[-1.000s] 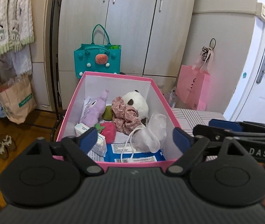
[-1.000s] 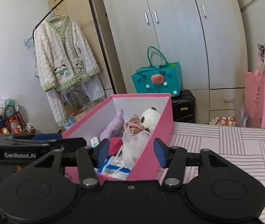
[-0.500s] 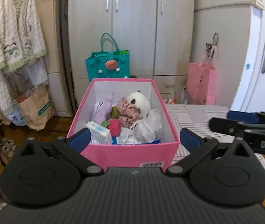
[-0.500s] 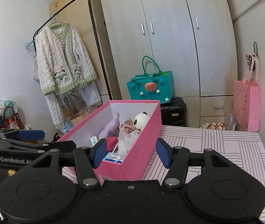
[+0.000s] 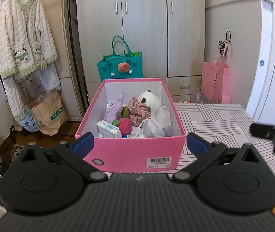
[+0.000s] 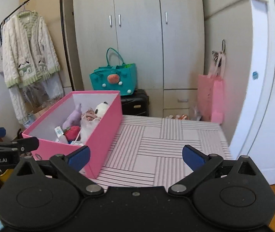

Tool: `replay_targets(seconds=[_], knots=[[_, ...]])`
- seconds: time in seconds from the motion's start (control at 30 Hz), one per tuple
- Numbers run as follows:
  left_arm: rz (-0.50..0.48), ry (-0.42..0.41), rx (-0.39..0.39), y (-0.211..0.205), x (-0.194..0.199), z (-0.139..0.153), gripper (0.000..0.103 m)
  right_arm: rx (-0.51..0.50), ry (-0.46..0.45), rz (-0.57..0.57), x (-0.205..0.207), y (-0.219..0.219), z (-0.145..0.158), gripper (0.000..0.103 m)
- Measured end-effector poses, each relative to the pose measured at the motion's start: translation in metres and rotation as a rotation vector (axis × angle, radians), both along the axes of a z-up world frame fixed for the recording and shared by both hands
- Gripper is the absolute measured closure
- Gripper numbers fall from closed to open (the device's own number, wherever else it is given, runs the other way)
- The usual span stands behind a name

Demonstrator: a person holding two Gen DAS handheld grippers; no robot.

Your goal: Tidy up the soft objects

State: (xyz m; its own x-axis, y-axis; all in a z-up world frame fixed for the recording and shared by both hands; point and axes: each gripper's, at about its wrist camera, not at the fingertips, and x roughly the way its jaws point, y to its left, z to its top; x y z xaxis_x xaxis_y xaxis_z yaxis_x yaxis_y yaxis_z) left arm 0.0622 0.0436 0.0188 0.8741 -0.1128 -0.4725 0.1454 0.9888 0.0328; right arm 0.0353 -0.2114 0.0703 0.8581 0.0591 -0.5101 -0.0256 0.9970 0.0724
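A pink box [image 5: 129, 152] stands on the striped table [image 5: 214, 119], at its left end. It holds a panda plush [image 5: 149, 99], a purple plush [image 5: 115, 110], a floral scrunchie [image 5: 138, 111], a red strawberry plush [image 5: 125, 125], a tissue pack [image 5: 108, 129] and a white mesh bag [image 5: 156, 124]. My left gripper [image 5: 139, 145] is open and empty, in front of the box. My right gripper [image 6: 135, 155] is open and empty, over the table [image 6: 166, 141] to the right of the box [image 6: 100, 135].
A wardrobe [image 5: 143, 29] stands behind the table. A teal bag [image 5: 121, 67] sits behind the box. A pink bag [image 5: 215, 83] hangs at the right. A clothes rack with a cream cardigan [image 5: 23, 44] and a paper bag [image 5: 46, 112] is at the left. A white door [image 6: 269, 96] is at the right.
Both grippers have drawn back and up from the box, so more of the room and table shows. The right gripper's jaws have opened wider. The box's contents have not moved.
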Motion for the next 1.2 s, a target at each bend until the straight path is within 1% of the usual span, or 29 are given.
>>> replay_targets(seconds=[0.07,0.23,0.33,0.43,0.53,0.6,0.67,0.8,0.93,1.07,1.2], knots=[[0.002,-0.01,0.018,-0.004,-0.004,-0.003,0.0,0.011,-0.041,-0.016,-0.01,-0.006,0.003,0.0],[0.0,-0.028,0.038,-0.01,-0.011,-0.009,0.0,-0.05,-0.162,-0.082,-0.03,-0.003,0.005,0.0],[0.003,-0.039,0.028,-0.011,-0.014,-0.01,0.0,-0.047,-0.184,-0.078,-0.035,-0.001,0.003,0.0],[-0.014,-0.052,0.021,-0.012,-0.019,-0.013,0.0,-0.012,-0.168,-0.054,-0.038,-0.003,0.001,0.0],[-0.039,-0.085,0.03,-0.015,-0.024,-0.018,0.0,-0.009,-0.152,-0.066,-0.044,-0.002,-0.002,0.0],[-0.031,-0.103,0.033,-0.017,-0.027,-0.02,0.0,-0.034,-0.143,-0.07,-0.047,0.001,-0.005,0.0],[-0.037,-0.113,0.04,-0.02,-0.028,-0.022,0.0,-0.08,-0.13,-0.075,-0.049,0.006,-0.008,0.0],[-0.04,-0.111,0.027,-0.02,-0.028,-0.025,0.0,-0.136,-0.107,-0.11,-0.053,0.01,-0.013,0.0],[-0.025,-0.101,0.03,-0.02,-0.03,-0.026,0.0,-0.129,-0.068,-0.143,-0.056,0.005,-0.015,0.0],[-0.007,-0.063,0.055,-0.02,-0.03,-0.021,0.0,-0.141,-0.025,-0.152,-0.061,0.005,-0.008,0.0],[0.005,-0.059,0.066,-0.02,-0.034,-0.014,0.0,-0.16,-0.02,-0.163,-0.069,0.008,0.002,0.0]])
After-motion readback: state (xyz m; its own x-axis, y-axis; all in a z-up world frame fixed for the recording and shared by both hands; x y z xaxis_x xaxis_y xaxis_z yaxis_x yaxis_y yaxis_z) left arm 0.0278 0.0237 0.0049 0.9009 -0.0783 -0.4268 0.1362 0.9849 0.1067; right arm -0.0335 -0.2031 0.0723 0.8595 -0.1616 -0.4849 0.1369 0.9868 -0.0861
